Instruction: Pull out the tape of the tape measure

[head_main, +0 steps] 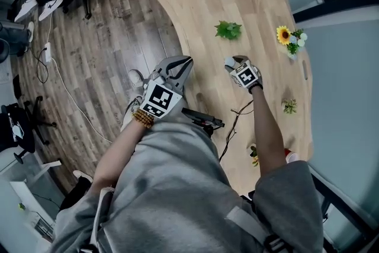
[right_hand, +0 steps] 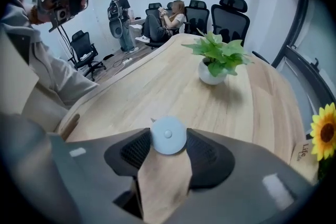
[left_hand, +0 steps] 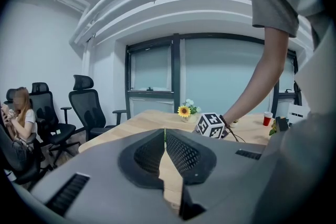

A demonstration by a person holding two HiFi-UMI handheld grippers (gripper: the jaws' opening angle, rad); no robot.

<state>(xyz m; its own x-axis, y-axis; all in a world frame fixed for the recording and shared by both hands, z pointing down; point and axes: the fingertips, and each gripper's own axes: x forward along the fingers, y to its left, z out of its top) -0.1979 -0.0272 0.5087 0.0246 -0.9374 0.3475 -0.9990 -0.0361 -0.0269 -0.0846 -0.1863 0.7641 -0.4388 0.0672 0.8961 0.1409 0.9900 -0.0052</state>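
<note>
The tape measure (right_hand: pixel 168 135), a small round pale-blue case with a tiny tab at its upper left, sits on the wooden table (right_hand: pixel 173 86) right between my right gripper's (right_hand: pixel 168 140) fingertips. Those jaws stand wide, one pad at each side of the case; I cannot tell whether they touch its rim. In the head view the case (head_main: pixel 228 62) shows at the tip of the right gripper (head_main: pixel 233 62), mid-table. My left gripper (head_main: pixel 185 61) hangs at the table's left edge, its tips (left_hand: pixel 165 132) together with nothing between them. No tape is seen drawn out.
A potted green plant (right_hand: pixel 218 60) stands beyond the tape measure, a sunflower pot (head_main: pixel 286 34) at the far right edge. A red cup (head_main: pixel 288 154), a small plant (head_main: pixel 289 105) and a black cable (head_main: pixel 237 115) lie near me. Office chairs and people are at the far end (right_hand: pixel 168 18).
</note>
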